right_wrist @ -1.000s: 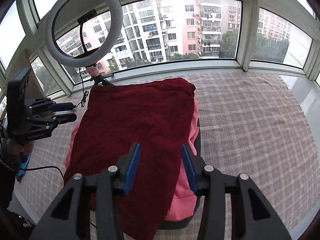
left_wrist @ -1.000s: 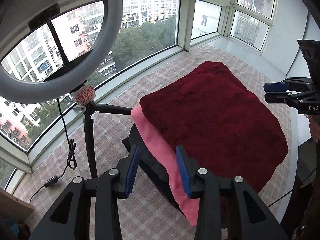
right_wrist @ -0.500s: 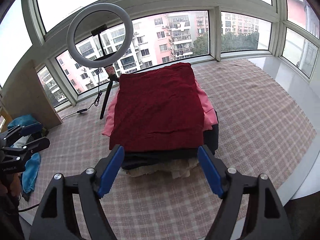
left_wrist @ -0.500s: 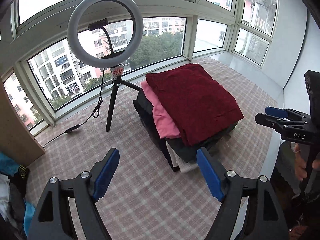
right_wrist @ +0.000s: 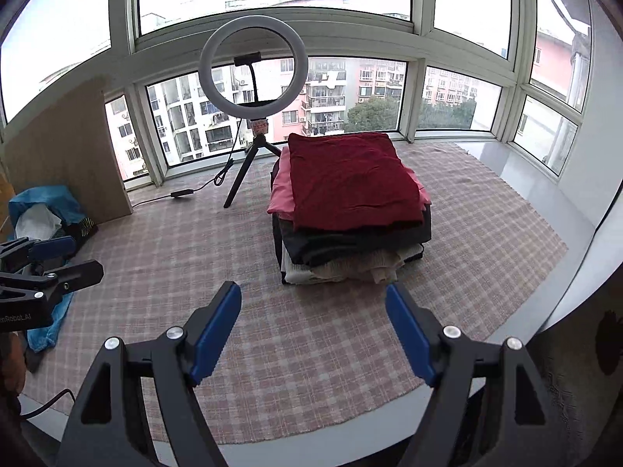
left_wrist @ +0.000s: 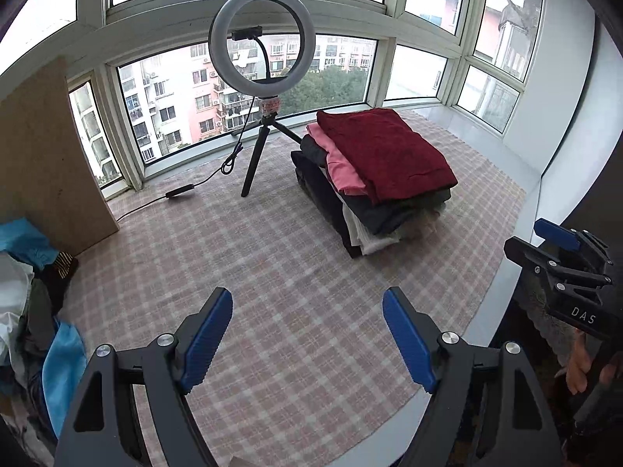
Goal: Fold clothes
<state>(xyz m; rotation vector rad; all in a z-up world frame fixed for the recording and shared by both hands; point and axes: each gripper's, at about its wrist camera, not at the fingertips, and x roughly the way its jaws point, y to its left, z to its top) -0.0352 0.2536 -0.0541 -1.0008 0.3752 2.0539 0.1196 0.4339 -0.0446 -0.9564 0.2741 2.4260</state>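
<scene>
Both black two-finger grippers, left gripper [left_wrist: 307,334] and right gripper [right_wrist: 313,330], hang wide open and empty over the checked pink cloth [right_wrist: 311,369], best reaching left next for the unfolded clothes heap [left_wrist: 27,311], clear of the neat folded clothes stack [right_wrist: 350,210].

Dark red top cloth [right_wrist: 352,179], pink cloth [left_wrist: 342,167] under it, black and cream clothes [right_wrist: 342,262] below, pink and white checked mat [right_wrist: 272,334], white ring light [right_wrist: 251,66], black stand, blue gripper pads [right_wrist: 216,334], blue bag [right_wrist: 43,198]
</scene>
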